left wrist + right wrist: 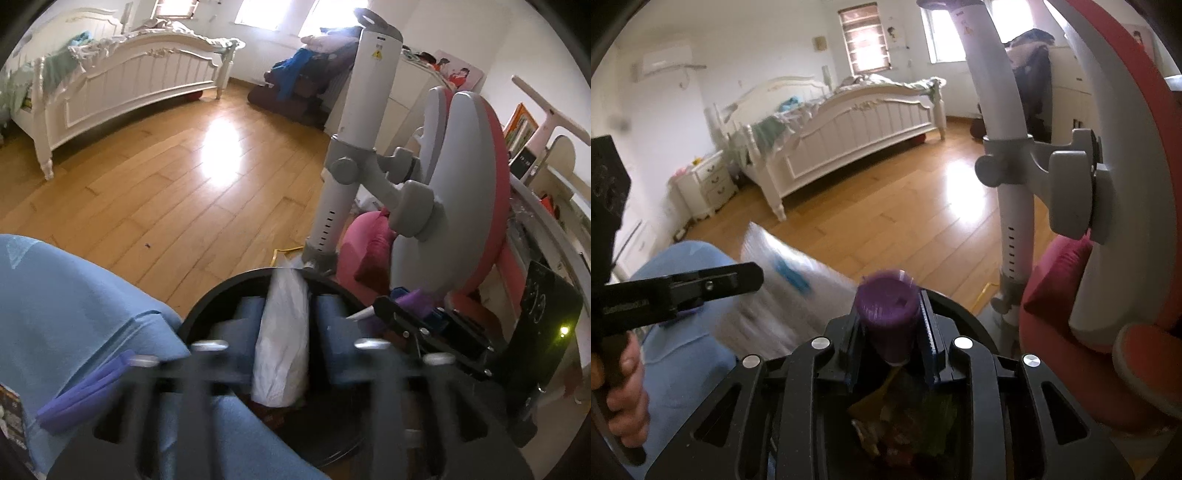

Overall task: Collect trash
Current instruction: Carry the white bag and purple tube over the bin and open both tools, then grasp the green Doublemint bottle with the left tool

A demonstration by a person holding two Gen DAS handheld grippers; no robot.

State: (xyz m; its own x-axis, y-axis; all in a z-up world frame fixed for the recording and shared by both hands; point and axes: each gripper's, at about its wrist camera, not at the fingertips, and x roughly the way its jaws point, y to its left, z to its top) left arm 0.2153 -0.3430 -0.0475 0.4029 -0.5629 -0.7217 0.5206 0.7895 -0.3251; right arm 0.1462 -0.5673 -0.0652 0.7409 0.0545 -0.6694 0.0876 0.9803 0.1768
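Your left gripper sits low in the left wrist view, its blue-padded fingers spread wide on either side of a crumpled white plastic packet; the pads do not press on it, and the packet stands tilted between them over the round black trash bin, whose rim curves across the bottom centre. In the right wrist view the same packet shows blurred at centre left, just past the black finger of that left gripper, with your hand wrapped round its handle at the lower left edge. Your right gripper pinches a purple cylindrical cup between its two black ridged fingers at the centre of that view, held upright above the bin, where green and yellow scraps of rubbish lie in the dark interior. Your light blue trouser leg fills the lower left, touching the bin's rim. A grey and red child's chair stands to the right, and a white wooden bed sits in the upper left.
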